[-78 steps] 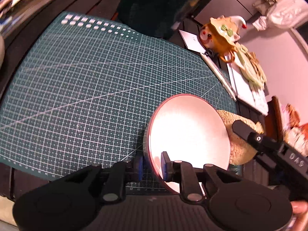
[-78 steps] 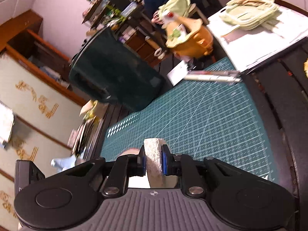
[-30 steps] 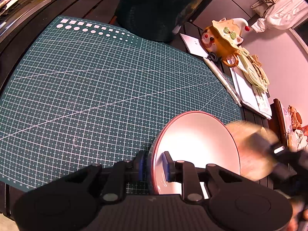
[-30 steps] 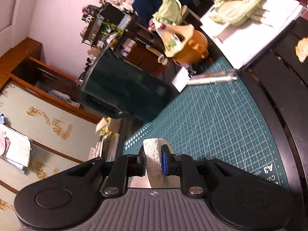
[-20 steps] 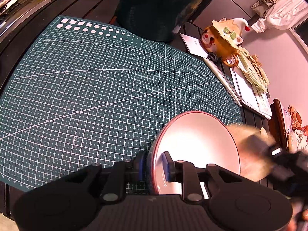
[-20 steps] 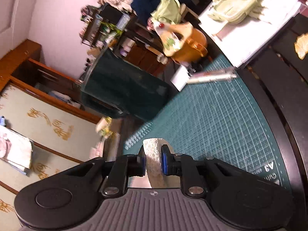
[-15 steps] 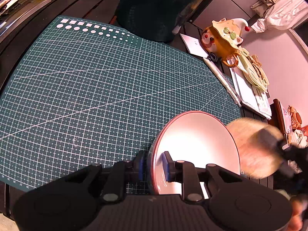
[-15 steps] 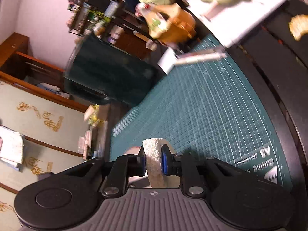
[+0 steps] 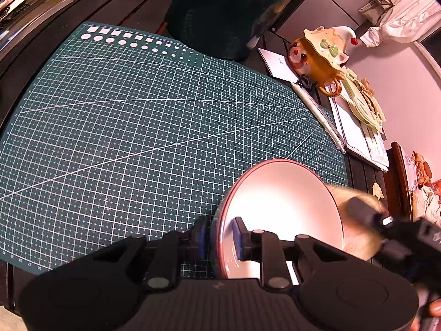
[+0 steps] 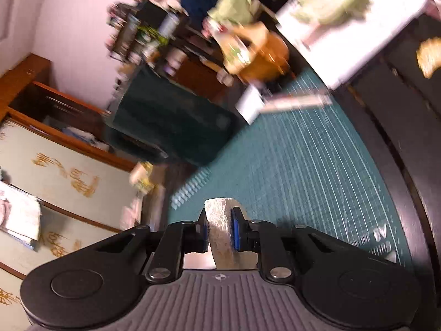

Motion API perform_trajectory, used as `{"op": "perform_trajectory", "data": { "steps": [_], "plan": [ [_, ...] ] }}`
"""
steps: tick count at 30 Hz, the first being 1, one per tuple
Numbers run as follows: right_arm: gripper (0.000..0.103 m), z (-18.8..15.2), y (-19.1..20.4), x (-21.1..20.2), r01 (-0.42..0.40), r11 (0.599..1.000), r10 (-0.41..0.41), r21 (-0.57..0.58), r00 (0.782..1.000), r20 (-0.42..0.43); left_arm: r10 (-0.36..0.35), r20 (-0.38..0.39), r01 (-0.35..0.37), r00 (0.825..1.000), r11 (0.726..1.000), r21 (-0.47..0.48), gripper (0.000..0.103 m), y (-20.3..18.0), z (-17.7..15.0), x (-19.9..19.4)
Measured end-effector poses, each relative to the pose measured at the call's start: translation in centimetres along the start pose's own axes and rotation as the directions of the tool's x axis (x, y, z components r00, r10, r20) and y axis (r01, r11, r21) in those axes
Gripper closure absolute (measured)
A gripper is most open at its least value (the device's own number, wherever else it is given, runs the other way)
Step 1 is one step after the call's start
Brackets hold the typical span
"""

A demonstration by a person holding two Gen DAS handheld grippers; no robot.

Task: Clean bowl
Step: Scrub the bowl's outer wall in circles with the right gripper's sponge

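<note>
A white bowl (image 9: 281,207) with a reddish rim is tilted up on its edge over the green cutting mat (image 9: 137,127). My left gripper (image 9: 219,238) is shut on the bowl's near rim, one pad inside and one outside. A beige sponge (image 9: 355,220), blurred by motion, presses against the bowl's right rim. In the right wrist view my right gripper (image 10: 219,231) is shut on that sponge (image 10: 217,220), which stands upright between the blue pads. The right gripper's black body reaches in from the lower right of the left wrist view.
A dark green bin (image 9: 226,8) stands at the mat's far edge. A figurine teapot (image 9: 322,52), a pen (image 9: 317,110) and a pile of papers (image 9: 358,127) lie along the mat's right side. Dark table slats surround the mat.
The sponge in my right gripper has kept shifting back and forth along the bowl's right rim. The right wrist view has swung and blurred. The bowl and left gripper have stayed put.
</note>
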State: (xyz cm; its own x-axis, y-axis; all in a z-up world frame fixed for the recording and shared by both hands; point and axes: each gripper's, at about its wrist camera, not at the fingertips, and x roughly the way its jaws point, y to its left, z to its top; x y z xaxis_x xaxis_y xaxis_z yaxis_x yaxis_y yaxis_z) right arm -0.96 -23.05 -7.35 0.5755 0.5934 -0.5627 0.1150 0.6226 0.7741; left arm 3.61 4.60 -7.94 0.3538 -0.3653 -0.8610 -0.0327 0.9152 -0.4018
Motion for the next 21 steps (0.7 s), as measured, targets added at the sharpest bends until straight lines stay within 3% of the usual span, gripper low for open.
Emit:
{"op": "perform_trajectory", "data": {
  "steps": [5,7,9,11,15,21],
  "plan": [
    [0.086,0.8,1.5,-2.5,-0.085,0.995,0.090,-0.052,0.991,0.103,0.000,0.000,0.000,1.000,1.000,0.002,0.082,0.5,-0.1,0.0],
    [0.086,0.7,1.4,-2.1,-0.068,0.996,0.072,-0.056,0.993,0.088,-0.001,-0.001,0.001,1.000,1.000,0.000,0.082,0.4,0.1,0.1],
    [0.086,0.1,0.4,-0.2,-0.009,1.000,0.009,-0.023,1.000,0.017,-0.002,0.000,0.002,1.000,1.000,-0.002,0.083,0.4,0.2,0.3],
    [0.086,0.1,0.4,-0.2,-0.005,1.000,0.005,-0.014,1.000,0.010,-0.001,0.000,0.001,1.000,1.000,0.000,0.082,0.5,0.1,0.3],
    [0.086,0.9,1.2,-2.5,-0.078,0.996,0.082,-0.044,0.992,0.092,-0.001,-0.001,0.001,1.000,1.000,0.000,0.082,0.8,-0.1,0.1],
    [0.086,0.2,0.2,-0.2,-0.008,1.000,0.008,-0.002,1.000,0.006,-0.002,0.001,0.002,1.000,1.000,0.000,0.082,1.1,-0.6,-0.2]
  ]
}}
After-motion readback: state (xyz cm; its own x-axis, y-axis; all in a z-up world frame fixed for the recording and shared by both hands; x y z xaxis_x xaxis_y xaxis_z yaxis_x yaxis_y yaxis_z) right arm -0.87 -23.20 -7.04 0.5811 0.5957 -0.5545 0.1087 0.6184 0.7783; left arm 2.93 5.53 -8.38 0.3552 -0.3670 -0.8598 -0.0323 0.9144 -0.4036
